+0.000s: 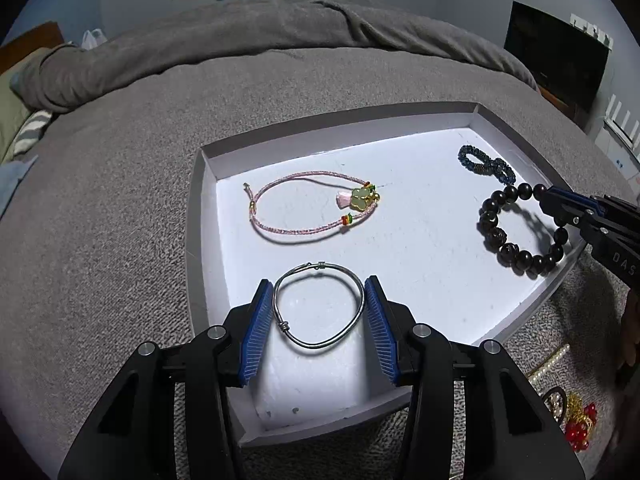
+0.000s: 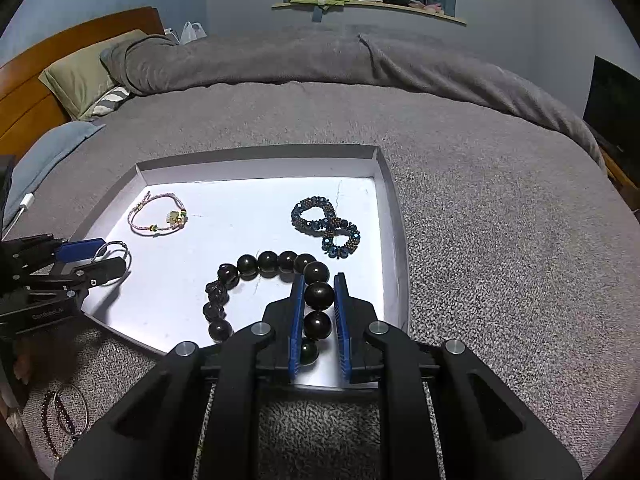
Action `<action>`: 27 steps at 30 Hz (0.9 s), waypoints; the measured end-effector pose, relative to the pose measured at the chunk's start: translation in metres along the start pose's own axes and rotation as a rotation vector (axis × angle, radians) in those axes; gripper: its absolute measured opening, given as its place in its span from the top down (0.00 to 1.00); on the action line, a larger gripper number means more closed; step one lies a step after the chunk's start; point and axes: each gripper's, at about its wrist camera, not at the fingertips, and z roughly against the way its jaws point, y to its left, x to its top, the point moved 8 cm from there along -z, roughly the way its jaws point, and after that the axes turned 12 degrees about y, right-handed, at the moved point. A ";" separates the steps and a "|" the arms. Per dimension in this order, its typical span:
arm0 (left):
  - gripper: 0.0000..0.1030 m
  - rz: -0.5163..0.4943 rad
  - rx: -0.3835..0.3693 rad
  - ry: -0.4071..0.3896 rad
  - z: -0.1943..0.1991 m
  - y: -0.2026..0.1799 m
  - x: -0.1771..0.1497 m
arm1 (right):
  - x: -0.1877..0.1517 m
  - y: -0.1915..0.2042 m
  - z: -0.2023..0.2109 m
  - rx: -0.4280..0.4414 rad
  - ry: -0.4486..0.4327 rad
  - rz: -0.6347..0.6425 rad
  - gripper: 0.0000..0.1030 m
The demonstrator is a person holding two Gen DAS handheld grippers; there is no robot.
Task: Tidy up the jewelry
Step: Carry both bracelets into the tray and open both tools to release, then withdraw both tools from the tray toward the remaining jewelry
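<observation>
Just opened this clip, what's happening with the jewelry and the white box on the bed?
A person with two handheld grippers is sorting bracelets into a white tray on a grey bed. The left gripper straddles a silver wire bangle, its fingers at the bangle's sides. The right gripper has a dark beaded bracelet between its fingers at the tray's right side. A pink cord bracelet and a blue beaded bracelet already lie inside. More jewelry waits outside on the blanket.

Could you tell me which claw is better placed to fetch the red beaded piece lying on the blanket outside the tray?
Probably the right claw: the red beaded piece lies off the white tray on its side. It must first release the dark bead bracelet; the left claw brackets the wire bangle.
</observation>
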 end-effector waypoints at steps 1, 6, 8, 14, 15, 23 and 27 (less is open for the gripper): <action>0.52 0.000 -0.001 -0.001 0.000 0.000 0.000 | 0.000 0.000 0.001 -0.001 -0.003 0.000 0.86; 0.52 -0.001 -0.001 -0.004 0.001 -0.001 0.000 | 0.000 0.000 0.002 -0.001 -0.008 -0.002 0.86; 0.52 0.000 0.000 -0.005 0.001 -0.001 0.001 | 0.001 0.000 0.002 -0.002 -0.011 -0.006 0.85; 0.47 0.005 -0.017 -0.027 0.007 -0.002 0.002 | 0.004 -0.002 0.012 0.004 -0.054 -0.025 0.70; 0.45 0.004 -0.013 -0.031 0.008 -0.002 0.003 | 0.004 -0.003 0.014 0.005 -0.059 -0.026 0.70; 0.41 0.002 -0.017 -0.073 0.020 -0.007 0.006 | 0.007 -0.005 0.019 0.000 -0.088 -0.039 0.53; 0.37 0.000 -0.008 -0.087 0.023 -0.009 0.007 | 0.007 -0.006 0.021 -0.006 -0.093 -0.044 0.46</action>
